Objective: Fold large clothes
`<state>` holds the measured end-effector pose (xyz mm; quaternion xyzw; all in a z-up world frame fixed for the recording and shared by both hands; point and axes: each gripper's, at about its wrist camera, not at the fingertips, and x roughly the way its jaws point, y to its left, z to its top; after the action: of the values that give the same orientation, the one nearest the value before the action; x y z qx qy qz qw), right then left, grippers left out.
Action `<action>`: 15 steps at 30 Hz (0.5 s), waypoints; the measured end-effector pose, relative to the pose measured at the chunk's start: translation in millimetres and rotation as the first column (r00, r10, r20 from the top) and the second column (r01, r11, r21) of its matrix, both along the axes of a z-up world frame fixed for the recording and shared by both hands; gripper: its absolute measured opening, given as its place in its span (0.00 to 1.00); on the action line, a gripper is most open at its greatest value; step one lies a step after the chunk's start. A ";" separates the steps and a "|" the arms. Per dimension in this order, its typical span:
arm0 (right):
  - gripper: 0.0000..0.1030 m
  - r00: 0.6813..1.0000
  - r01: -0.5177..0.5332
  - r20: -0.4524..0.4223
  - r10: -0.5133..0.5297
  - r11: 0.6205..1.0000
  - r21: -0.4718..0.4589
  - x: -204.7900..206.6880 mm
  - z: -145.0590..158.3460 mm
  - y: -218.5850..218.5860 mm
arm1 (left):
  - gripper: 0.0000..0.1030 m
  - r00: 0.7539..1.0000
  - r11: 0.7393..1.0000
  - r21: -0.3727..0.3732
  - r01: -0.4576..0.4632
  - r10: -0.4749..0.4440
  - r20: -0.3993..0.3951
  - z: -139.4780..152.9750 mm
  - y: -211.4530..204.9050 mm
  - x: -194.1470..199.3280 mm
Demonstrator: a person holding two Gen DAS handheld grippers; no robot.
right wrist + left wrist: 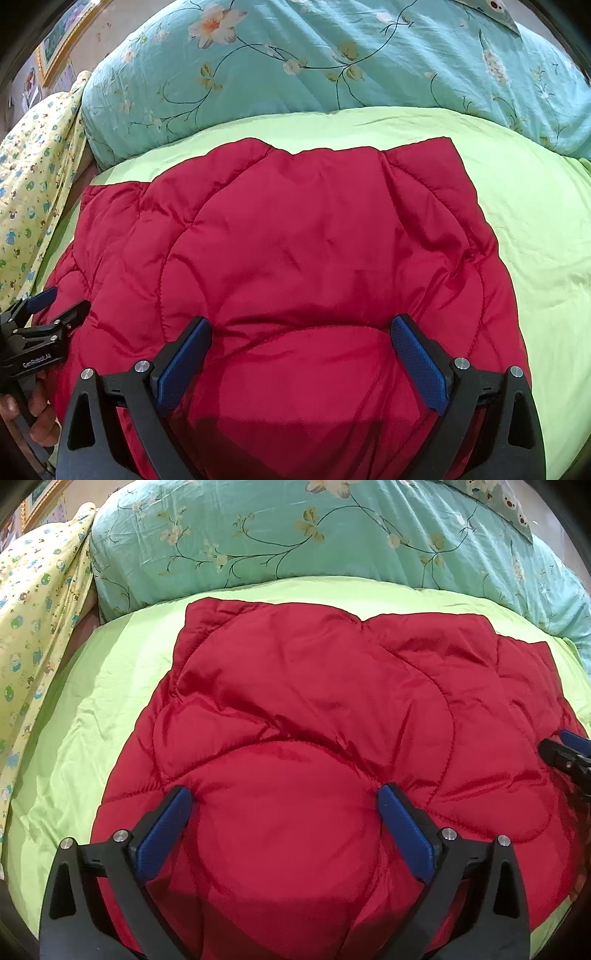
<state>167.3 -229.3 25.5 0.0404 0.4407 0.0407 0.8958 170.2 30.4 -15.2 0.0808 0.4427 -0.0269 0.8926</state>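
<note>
- Step: I read this as between folds. Red quilted garment [314,716] lies flat on the green sheet [92,709], already a rough rectangle, near bulge right between my fingers on both sides.
- Left gripper [284,805]: jaws wide apart, blue pads [166,827] straddle a puffy mound of the near edge. Tips sit at the fabric; nothing pinched.
- Right gripper [301,334]: same story, jaws spread wide, pads either side of the near hump, no grip.
- Pose: both tools pitched steeply down and forward, side by side along the near edge, left one just off my right one's left flank.
- Next move, my guess: close both on the near edge, lift together, carry it away from me toward the far hem by the teal floral duvet [332,59].
- Risk: slick padded shell, thick bite; pads may slip.
</note>
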 end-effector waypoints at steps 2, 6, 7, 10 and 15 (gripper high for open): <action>0.95 1.000 0.005 0.011 -0.005 1.000 -0.005 -5.3 6.2 0.8 | 1.00 1.000 1.000 0.002 -0.001 0.001 0.001 -1.3 0.1 0.9; 0.95 0.998 -0.001 0.060 0.002 1.000 -0.009 -22.1 24.6 3.7 | 1.00 1.000 1.000 0.004 -0.002 0.002 0.002 -2.5 -0.8 3.1; 0.95 0.998 -0.008 0.065 0.009 1.000 -0.005 -24.7 27.2 4.3 | 1.00 1.000 1.000 0.006 -0.002 0.002 0.003 -2.7 -1.3 3.3; 0.96 0.999 -0.018 0.047 0.020 0.999 -0.031 -23.1 25.9 6.7 | 1.00 1.000 1.000 0.010 -0.001 0.001 0.002 -3.4 -2.3 3.6; 0.96 1.000 -0.021 -0.004 0.020 0.995 -0.097 -8.1 4.3 4.9 | 1.00 1.000 1.000 0.001 -0.009 0.009 -0.006 6.4 -1.8 1.4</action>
<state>159.2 -224.4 29.8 -0.0076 0.4439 0.0284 0.8956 171.6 28.6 -8.9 0.0790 0.4457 -0.0227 0.8914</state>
